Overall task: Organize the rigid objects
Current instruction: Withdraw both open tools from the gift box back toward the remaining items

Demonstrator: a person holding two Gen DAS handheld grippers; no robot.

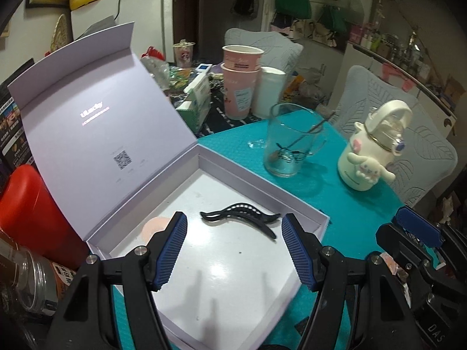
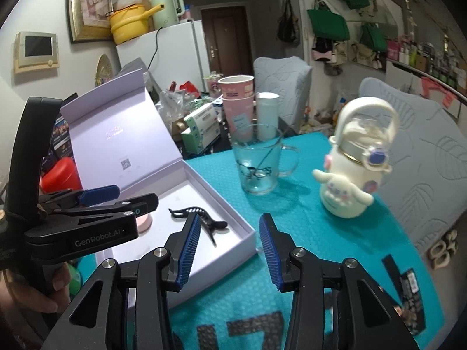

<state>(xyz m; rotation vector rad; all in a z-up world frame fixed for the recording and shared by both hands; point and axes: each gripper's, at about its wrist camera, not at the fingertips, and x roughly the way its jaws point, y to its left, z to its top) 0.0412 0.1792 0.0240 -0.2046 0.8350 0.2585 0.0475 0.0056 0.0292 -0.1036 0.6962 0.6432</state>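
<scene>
Black hair clip [image 1: 240, 218] on box [image 1: 321, 221] floor, just beyond empty left claw [image 1: 233, 250], jaws apart

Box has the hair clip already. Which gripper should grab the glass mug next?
Probably right. The right gripper is open, empty, over the teal mat facing the glass mug. The left gripper hangs over the box.

The box [image 1: 262, 192] is looking like matt pale cardboard, its floor shining slightly. A black plastic hair clip [image 1: 239, 221] is lying glossy inside. The teal mat [image 2: 306, 227] is showing a bumpy, dimpled texture. The mug [image 2: 259, 160] is looking like clear smooth glass. The white bottle [image 2: 350, 180] is gleaming like smooth plastic.
</scene>
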